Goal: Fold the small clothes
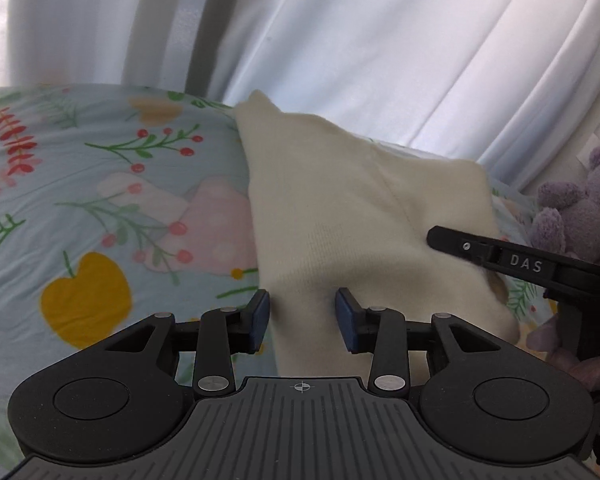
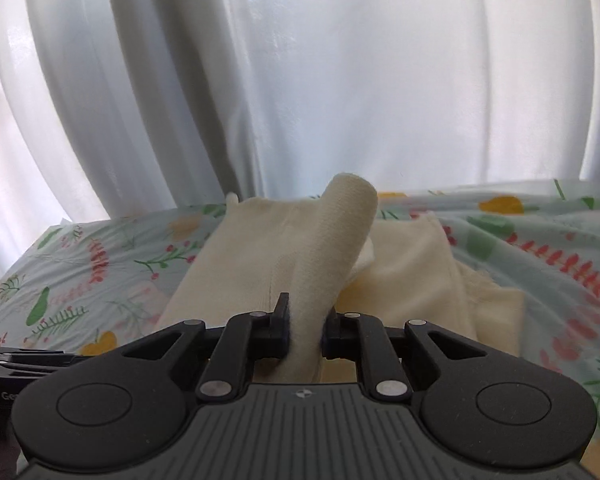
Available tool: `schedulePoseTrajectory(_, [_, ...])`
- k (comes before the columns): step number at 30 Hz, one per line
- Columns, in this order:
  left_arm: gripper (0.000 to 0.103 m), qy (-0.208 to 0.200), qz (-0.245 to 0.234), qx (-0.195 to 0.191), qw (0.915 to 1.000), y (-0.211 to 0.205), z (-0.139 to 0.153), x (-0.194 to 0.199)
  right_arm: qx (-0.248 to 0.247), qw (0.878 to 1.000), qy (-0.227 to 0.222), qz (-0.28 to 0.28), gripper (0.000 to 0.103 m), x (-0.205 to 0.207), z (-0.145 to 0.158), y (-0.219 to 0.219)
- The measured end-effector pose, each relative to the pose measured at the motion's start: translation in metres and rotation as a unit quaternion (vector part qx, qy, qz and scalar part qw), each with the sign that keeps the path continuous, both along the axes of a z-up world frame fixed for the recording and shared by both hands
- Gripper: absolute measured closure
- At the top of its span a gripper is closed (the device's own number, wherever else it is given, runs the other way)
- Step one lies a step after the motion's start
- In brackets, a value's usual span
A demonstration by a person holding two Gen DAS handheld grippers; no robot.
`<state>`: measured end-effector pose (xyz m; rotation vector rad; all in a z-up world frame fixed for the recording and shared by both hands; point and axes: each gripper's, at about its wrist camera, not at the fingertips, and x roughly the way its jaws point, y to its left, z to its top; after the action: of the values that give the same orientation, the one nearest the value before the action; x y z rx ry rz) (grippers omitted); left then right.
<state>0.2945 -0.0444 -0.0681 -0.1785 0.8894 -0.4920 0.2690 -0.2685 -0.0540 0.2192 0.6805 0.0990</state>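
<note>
A small cream knitted garment (image 1: 364,216) lies on a bed covered with a light blue floral sheet (image 1: 80,184), in front of white pleated curtains (image 1: 380,40).

The step in hand seems to be the first fold. The right claw (image 2: 305,332) is closed on a raised strip of the cream cloth, which stands up between its pads and rolls over at the top. The left claw (image 1: 302,316) is open, with its blue pads (image 1: 260,316) on either side of the near edge of the garment; it has hold of nothing, and whether the pads touch the cloth I cannot tell.

In my judgement the next move needs the left claw to close on the near edge or press it down, so that the garment stays in place while the right claw carries its strip across and lays it flat. The knit looks soft and loose, so it may slip or bunch.

The left wrist view shows the garment as a wide panel, the right claw reaching in from the side, and a purple plush teddy bear (image 1: 580,208) at the bed's edge. The right wrist view shows instead the lifted fold and a second, crumpled part of the cloth (image 2: 440,280) to the right, which the left view does not make clear.
</note>
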Motion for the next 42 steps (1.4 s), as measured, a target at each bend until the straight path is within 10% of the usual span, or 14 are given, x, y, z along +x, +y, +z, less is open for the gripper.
schedulePoseTrajectory(9, [0.057, -0.004, 0.007, 0.038, 0.9992, -0.017, -0.002, -0.012, 0.193, 0.980, 0.055, -0.010, 0.060, 0.009, -0.038, -0.043])
schedulePoseTrajectory(13, [0.057, -0.016, 0.011, 0.058, 0.9981, -0.022, 0.006, -0.022, 0.135, 0.990, 0.042, 0.016, 0.089, 0.017, -0.036, -0.021])
schedulePoseTrajectory(20, [0.055, -0.027, 0.017, 0.065, 0.9974, -0.027, 0.016, -0.034, 0.043, 0.997, -0.053, -0.021, 0.090, -0.009, 0.002, -0.021])
schedulePoseTrajectory(28, [0.056, -0.005, 0.014, 0.073, 0.9972, -0.035, 0.005, -0.041, 0.024, 0.997, 0.008, -0.075, 0.082, -0.007, -0.033, -0.054])
schedulePoseTrajectory(33, [0.056, -0.013, 0.019, 0.064, 0.9977, -0.027, 0.012, -0.051, 0.092, 0.988, -0.016, -0.122, 0.052, -0.049, -0.018, -0.084])
schedulePoseTrajectory(42, [0.055, 0.014, 0.018, 0.038, 0.9990, -0.029, 0.005, -0.069, 0.270, 0.960, 0.017, -0.078, 0.040, -0.113, -0.041, -0.092])
